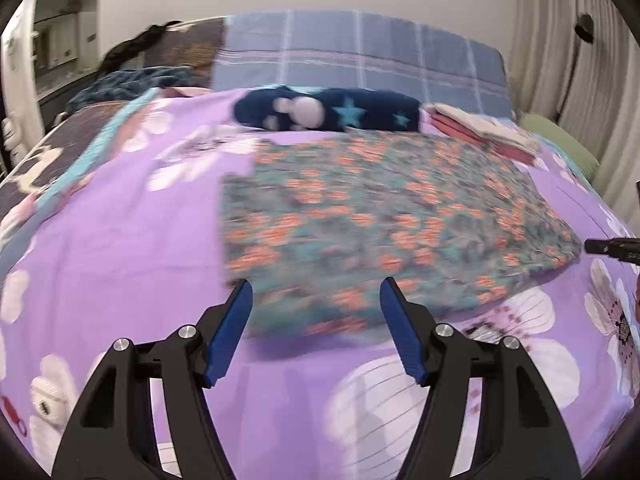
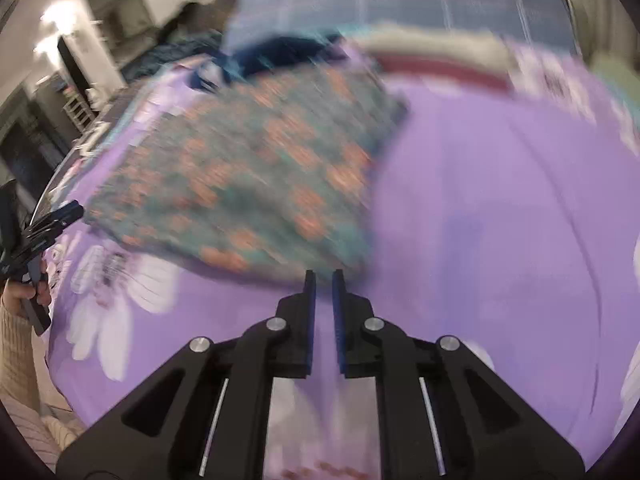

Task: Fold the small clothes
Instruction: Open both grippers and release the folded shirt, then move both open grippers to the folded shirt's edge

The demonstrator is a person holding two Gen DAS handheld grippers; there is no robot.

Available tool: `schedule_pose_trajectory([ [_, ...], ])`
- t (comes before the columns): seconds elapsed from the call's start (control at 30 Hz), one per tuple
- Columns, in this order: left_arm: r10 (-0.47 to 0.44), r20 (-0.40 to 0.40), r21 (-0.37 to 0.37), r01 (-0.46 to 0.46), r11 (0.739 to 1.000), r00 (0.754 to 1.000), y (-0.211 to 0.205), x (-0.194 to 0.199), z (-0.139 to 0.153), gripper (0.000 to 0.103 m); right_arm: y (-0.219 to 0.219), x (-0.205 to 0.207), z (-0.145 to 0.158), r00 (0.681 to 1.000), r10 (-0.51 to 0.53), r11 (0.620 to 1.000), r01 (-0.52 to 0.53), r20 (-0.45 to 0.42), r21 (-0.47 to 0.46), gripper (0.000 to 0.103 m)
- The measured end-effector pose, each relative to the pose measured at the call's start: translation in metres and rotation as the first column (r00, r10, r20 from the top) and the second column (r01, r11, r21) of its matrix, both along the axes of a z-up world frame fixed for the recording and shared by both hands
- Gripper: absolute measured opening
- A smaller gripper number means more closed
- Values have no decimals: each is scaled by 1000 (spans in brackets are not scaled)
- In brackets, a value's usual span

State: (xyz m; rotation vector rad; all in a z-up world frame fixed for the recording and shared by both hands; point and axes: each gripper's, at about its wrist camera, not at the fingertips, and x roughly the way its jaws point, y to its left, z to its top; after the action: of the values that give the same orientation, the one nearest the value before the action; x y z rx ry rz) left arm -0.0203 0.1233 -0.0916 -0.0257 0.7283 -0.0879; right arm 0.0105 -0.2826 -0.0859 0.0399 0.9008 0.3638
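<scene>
Teal orange-flowered folded cloth point(image 1: 384, 224) lies flat on purple floral bed point(image 1: 120, 240), long axis left-right; navy star garment point(image 1: 328, 110) beyond. My left hand-held gripper point(image 1: 316, 292) spread, right hand-held gripper point(image 2: 323, 280) nearly closed, pinching nothing.

I can read no text, label, brand or number in either of my wrist views; both are motion-blurred.
</scene>
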Motion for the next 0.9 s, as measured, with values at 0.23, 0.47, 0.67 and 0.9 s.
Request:
schedule_pose_trajectory([
  [0.23,66,-11,-106,-67,992,998,41,-13,-19,65,87,4,-5,992,108,994,-109,71,5,42],
  [0.47,-15,-2,-174,14,985,1000,58,-21,-21,21,131,5,-28,998,62,959,-67,-27,-274,48],
  [0.67,-69,34,-239,75,968,997,75,-12,-12,21,193,-23,11,957,276,926,-240,90,-290,65],
  [0.9,-187,-18,-332,170,928,982,71,15,-24,44,276,-16,1,897,436,861,-391,75,-325,65],
])
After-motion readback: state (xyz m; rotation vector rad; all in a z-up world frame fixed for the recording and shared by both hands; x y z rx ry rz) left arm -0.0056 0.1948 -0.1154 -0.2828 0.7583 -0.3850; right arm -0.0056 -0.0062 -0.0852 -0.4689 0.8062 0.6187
